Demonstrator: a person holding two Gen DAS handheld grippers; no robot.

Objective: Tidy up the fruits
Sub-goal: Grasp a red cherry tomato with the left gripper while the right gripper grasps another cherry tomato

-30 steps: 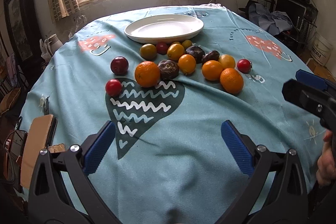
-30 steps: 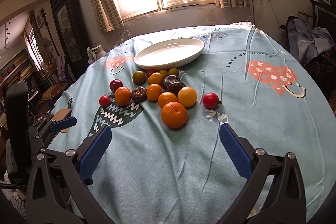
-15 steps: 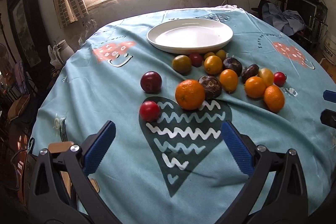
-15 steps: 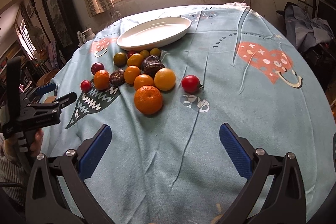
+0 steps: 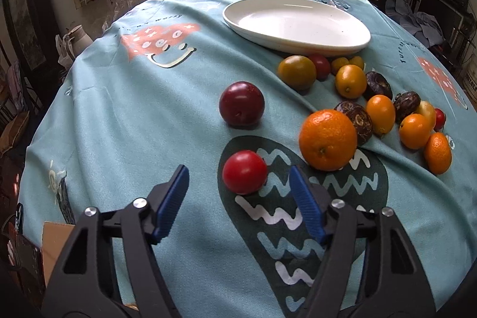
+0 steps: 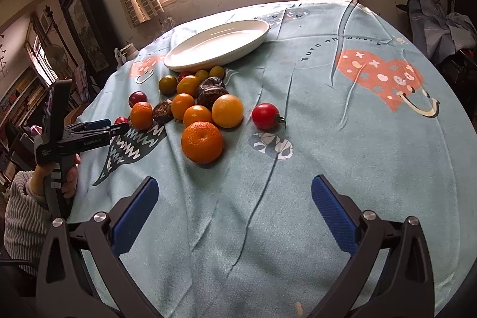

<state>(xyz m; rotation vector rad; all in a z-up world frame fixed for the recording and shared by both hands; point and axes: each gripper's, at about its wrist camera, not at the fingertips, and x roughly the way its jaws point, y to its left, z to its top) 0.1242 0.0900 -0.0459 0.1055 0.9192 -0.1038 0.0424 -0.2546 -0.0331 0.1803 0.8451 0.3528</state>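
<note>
A small red tomato (image 5: 244, 172) lies on the teal tablecloth just ahead of my left gripper (image 5: 238, 184), which is open with its blue pads on either side, apart from the tomato. A dark red plum (image 5: 241, 103) lies behind it and a large orange (image 5: 328, 139) to its right. Several more fruits cluster towards an empty white plate (image 5: 295, 23). My right gripper (image 6: 235, 192) is open and empty above bare cloth. An orange (image 6: 202, 142) and a red tomato (image 6: 266, 116) lie ahead of it. The left gripper also shows in the right wrist view (image 6: 116, 125).
The round table's edge (image 5: 44, 115) drops off at the left, with a cardboard piece (image 5: 55, 243) near it. Furniture and a jug (image 5: 76, 39) stand beyond the table. The plate also shows in the right wrist view (image 6: 217, 45).
My left gripper has moved forward and left to the small red tomato, and its jaws have narrowed around it. My right gripper has shifted slightly closer to the fruit.
</note>
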